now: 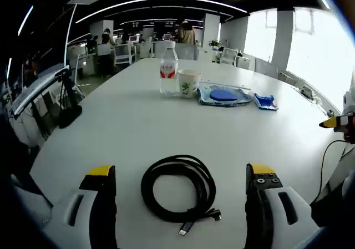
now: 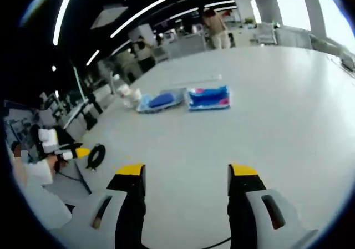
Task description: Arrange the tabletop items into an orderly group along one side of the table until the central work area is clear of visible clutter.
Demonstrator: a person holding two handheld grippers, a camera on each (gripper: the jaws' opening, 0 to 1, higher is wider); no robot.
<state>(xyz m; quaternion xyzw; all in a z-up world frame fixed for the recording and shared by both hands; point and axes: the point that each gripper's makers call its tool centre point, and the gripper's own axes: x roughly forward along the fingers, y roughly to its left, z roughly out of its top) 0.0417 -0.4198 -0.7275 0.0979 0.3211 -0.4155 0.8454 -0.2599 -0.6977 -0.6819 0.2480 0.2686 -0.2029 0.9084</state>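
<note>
Two views are given of one broad white worktop (image 1: pixel 138 116) in an open office, where curved strip lights run across a dark ceiling and bright windows stand at the right. In the left gripper view, chairs and desks are seen at the far left, and a person stands at the far end of the room. Between the yellow-tipped jaws of the left hand-held gripper (image 1: pixel 180 174), which are spread wide and hold nothing, a coiled black cable (image 1: pixel 177 188) lies flat on the worktop, its plug end turned toward the camera. Farther off, a row is formed along the far side: a water bottle (image 1: pixel 168 70) with a red label stands upright, a paper cup (image 1: pixel 188 83) just beside it on the right, then a blue mouse pad (image 1: pixel 223 95) in clear wrapping, then a small blue packet (image 1: pixel 265 101) (its contents cannot be made out).

In the right gripper view, the left hand-held gripper is seen at the left edge with the coiled black cable (image 2: pixel 96 155) beside it. The jaws of the right hand-held gripper (image 2: pixel 187 171) are likewise set wide apart over bare worktop, with nothing between them. Beyond them the blue mouse pad (image 2: pixel 161 100) and the small blue packet (image 2: pixel 208 97) lie side by side.
</note>
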